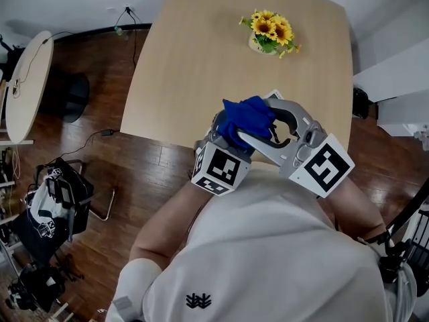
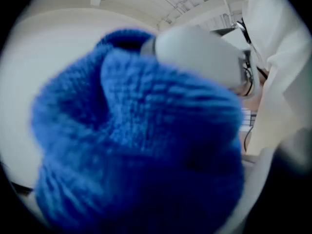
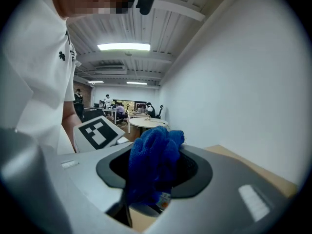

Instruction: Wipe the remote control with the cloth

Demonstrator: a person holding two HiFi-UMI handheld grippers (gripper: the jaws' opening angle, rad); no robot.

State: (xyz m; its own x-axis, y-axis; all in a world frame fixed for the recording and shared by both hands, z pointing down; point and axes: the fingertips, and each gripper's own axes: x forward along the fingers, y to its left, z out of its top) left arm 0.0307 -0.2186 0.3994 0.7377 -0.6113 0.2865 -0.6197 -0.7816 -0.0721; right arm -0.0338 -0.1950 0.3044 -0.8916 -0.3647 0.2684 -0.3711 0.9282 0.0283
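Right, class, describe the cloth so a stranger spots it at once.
Start at the light wooden table. At its near edge the left gripper and right gripper meet, with the blue cloth bunched between them. Nothing else there is blue and fuzzy.

A light wooden table [image 1: 201,59] bearing sunflowers [image 1: 270,32] stands on dark plank floor [image 1: 141,186] near a round table [image 1: 27,86].

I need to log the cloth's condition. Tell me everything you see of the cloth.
The cloth is bright blue, thick and nubby like terry or microfibre, bunched into a lump. It is held in the air over the near edge of the table, at the left gripper's tip. It also pokes up through the gap between the right gripper's jaws.
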